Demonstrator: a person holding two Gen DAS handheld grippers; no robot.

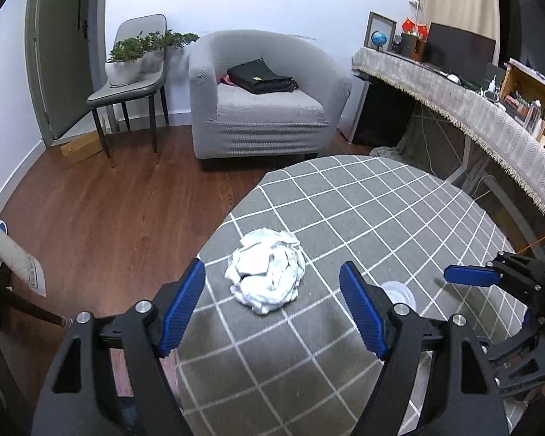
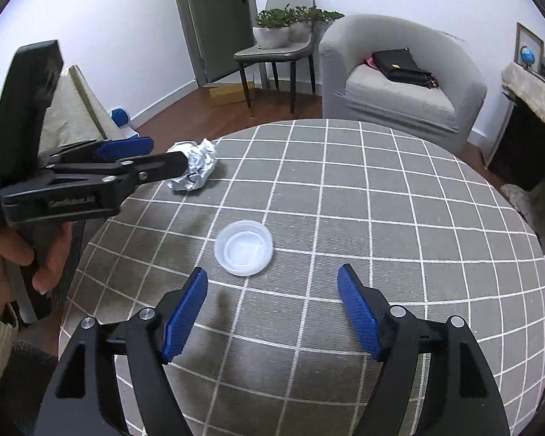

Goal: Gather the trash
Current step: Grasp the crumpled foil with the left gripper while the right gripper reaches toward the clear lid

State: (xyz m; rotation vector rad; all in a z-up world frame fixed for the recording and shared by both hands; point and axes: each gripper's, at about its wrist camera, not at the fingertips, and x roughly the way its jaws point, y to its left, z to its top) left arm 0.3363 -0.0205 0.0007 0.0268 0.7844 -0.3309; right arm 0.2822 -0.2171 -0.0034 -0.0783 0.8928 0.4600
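Note:
A crumpled white paper ball (image 1: pixel 267 270) lies near the left edge of the round table with a grey checked cloth (image 1: pixel 381 218). My left gripper (image 1: pixel 272 287) is open, its blue pads either side of the ball, just short of it. The ball also shows in the right wrist view (image 2: pixel 196 170), partly hidden by the left gripper (image 2: pixel 156 156). A clear plastic lid (image 2: pixel 244 252) lies on the table (image 2: pixel 381 218) just ahead of my open, empty right gripper (image 2: pixel 272 290). In the left wrist view the lid (image 1: pixel 399 292) peeks out behind the right finger.
A grey armchair (image 1: pixel 261 98) with a black bag (image 1: pixel 261 76) stands beyond the table. A grey chair holds potted plants (image 1: pixel 134 54). A long desk (image 1: pixel 472 109) with a monitor runs along the right. Wood floor (image 1: pixel 109 210) lies left of the table.

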